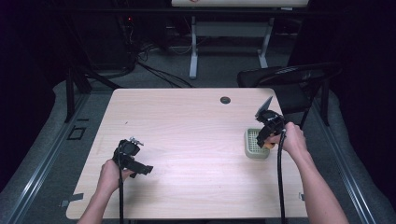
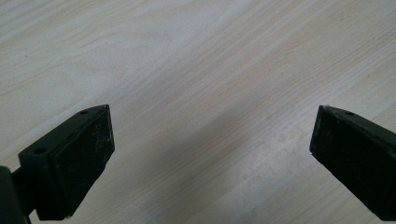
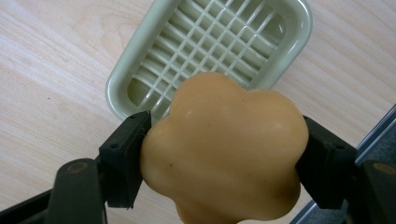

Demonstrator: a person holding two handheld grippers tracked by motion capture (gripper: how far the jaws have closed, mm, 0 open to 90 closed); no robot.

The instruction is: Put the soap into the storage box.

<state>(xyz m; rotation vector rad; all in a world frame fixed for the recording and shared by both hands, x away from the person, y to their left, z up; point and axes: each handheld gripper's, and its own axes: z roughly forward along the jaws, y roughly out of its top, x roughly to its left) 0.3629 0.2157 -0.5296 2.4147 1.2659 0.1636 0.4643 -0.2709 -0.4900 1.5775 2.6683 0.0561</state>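
Observation:
My right gripper (image 3: 223,154) is shut on an orange bell pepper (image 3: 224,149), both jaws pressed against its sides. Just beyond and below the pepper lies a pale green tray (image 3: 135,60) with a grid floor and nothing in it. In the high view the right gripper (image 1: 265,138) hovers over the tray (image 1: 249,148) near the table's right edge, and a bit of the bell pepper (image 1: 268,146) peeks out under it. My left gripper (image 1: 140,169) rests at the front left of the table. In the left gripper view the left gripper (image 2: 212,144) stands open over bare wood.
The light wooden table (image 1: 187,135) has a round cable hole (image 1: 225,100) at the back. A black folding chair (image 1: 289,77) stands behind the table's right corner, close to the right hand. A second table's white legs (image 1: 193,46) are farther back.

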